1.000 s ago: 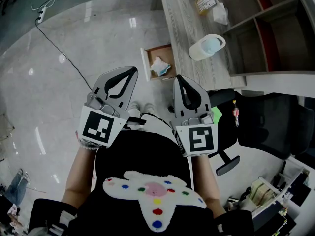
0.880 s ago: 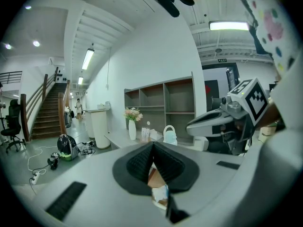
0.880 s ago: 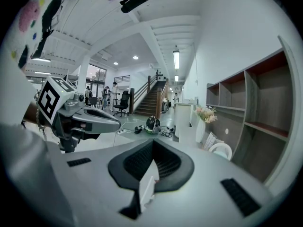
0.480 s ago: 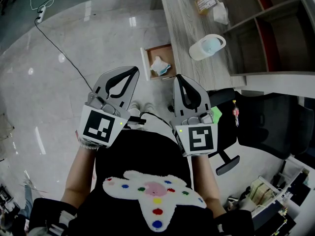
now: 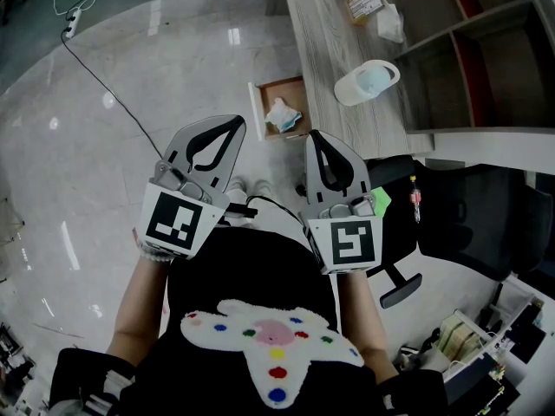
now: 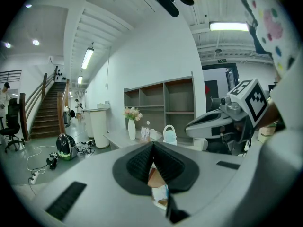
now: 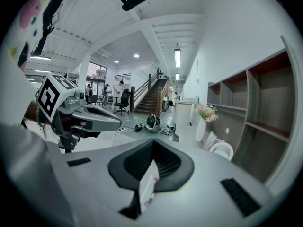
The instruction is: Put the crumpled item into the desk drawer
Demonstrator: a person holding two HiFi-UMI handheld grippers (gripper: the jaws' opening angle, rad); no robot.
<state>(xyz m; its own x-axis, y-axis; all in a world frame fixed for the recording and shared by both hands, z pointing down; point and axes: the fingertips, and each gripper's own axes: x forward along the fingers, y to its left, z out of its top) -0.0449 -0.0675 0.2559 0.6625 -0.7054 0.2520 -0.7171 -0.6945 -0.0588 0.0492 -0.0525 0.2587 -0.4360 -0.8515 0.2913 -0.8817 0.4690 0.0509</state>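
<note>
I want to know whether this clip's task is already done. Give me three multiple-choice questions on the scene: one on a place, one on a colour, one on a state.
1. Where does the crumpled item lie?
A. on the desk top
B. in the open drawer
C. on the floor

2. What colour is it?
A. white and pale blue
B. red
C. black

3. How do the left gripper and the right gripper stand?
A. wide open
B. shut on the item
C. shut and empty

Answers:
1. B: it sits inside the pulled-out drawer.
2. A: the head view shows white with pale blue.
3. C: both pairs of jaws meet with nothing between them.
</note>
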